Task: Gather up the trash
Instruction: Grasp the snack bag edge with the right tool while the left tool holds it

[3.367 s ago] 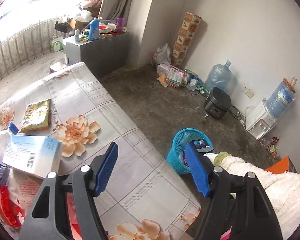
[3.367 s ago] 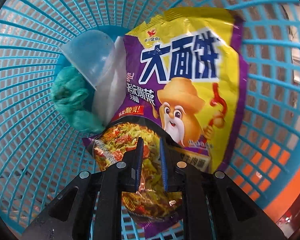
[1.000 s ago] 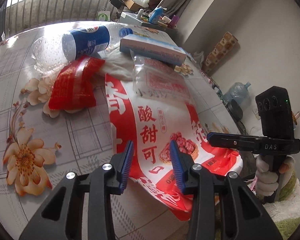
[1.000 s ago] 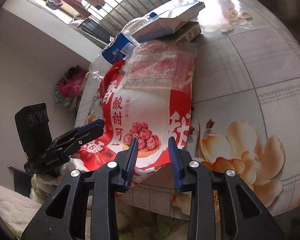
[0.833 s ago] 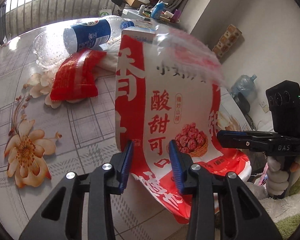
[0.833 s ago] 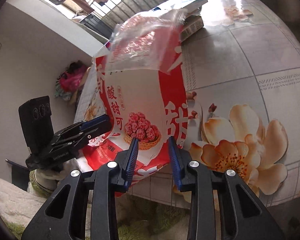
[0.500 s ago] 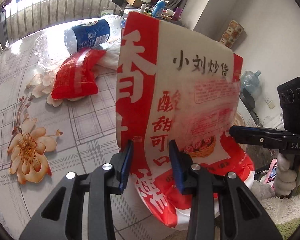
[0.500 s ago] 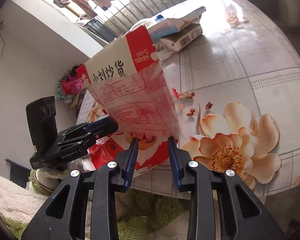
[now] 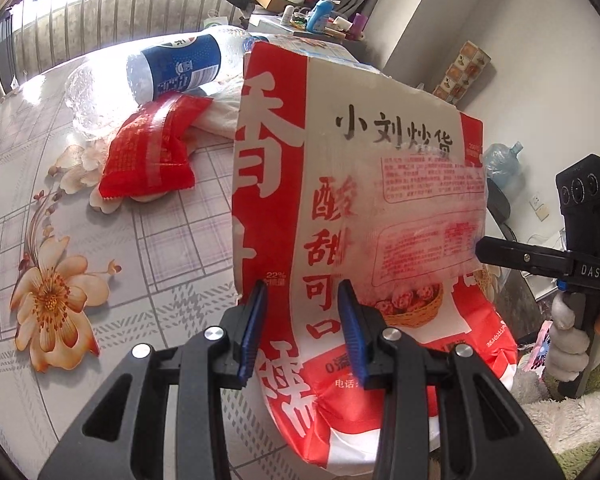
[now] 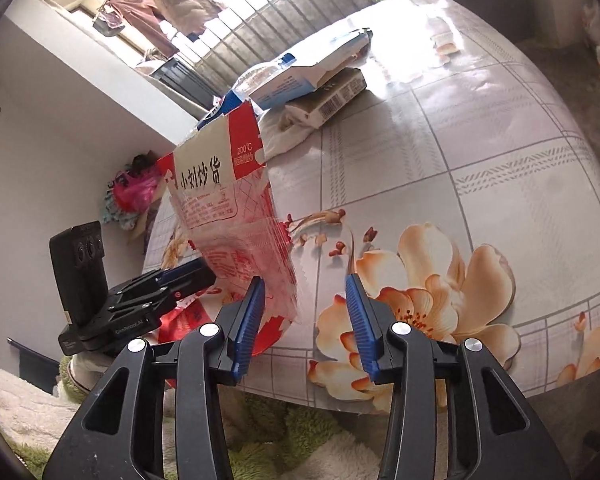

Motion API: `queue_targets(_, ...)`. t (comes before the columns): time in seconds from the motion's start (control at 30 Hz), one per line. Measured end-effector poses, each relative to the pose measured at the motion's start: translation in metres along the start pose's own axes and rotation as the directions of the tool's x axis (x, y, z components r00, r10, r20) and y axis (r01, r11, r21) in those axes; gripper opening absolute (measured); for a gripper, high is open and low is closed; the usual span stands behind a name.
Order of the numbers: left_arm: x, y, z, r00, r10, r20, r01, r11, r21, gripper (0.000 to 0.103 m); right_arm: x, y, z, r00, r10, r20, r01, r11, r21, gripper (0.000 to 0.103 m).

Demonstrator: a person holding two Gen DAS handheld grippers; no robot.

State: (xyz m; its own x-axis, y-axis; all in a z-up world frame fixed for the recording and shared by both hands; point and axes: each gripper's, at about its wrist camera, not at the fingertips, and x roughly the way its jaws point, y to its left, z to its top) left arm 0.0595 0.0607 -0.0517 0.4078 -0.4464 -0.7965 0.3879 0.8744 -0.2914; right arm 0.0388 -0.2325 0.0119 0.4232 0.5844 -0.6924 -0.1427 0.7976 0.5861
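A large red and white snack bag stands upright at the near edge of the flowered table. My left gripper has the bag's lower part between its blue pads and is shut on it. In the right wrist view the same bag rises from the left gripper. My right gripper is opening. The bag's clear edge lies beside its left pad, and the pads do not press on it. The right gripper also shows in the left wrist view, with a gloved hand holding it.
Behind the bag lie a red packet and a plastic bottle with a blue label. A blue and white box rests on a grey pack. Fluffy white and green cloth lies below the table edge.
The snack bag has swung from flat on the table to upright. The right gripper's jaws have widened and the bag's edge now sits by one pad. The left gripper has kept its hold.
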Motion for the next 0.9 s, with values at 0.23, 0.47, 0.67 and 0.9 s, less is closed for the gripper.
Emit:
queue_targets(0.23,0.0,-0.002,0.003,1.0,0.006,0.004,-0.006,1.0,0.004,0.035,-0.003,0.004,0.005,0.998,0.055,0.025,-0.054,0.999,-0.002,0.031)
queue_targets(0.47,-0.001,0.0,0.002,1.0,0.012,0.014,-0.012,1.0,-0.013,0.036,0.014,0.004,0.005,0.999,0.031,0.023,-0.031,1.0,0.004,0.015)
queue_targets(0.67,-0.015,0.004,0.002,0.998,0.013,0.059,-0.012,1.0,-0.015,0.036,0.017,0.006,0.002,1.0,-0.016,0.027,0.016,0.999,-0.034,0.012)
queue_targets(0.9,-0.016,0.011,0.004,0.999,0.025,0.046,-0.024,0.999,-0.026,0.049,0.017,0.01,0.001,0.997,-0.057,0.052,0.06,0.996,-0.068,0.012)
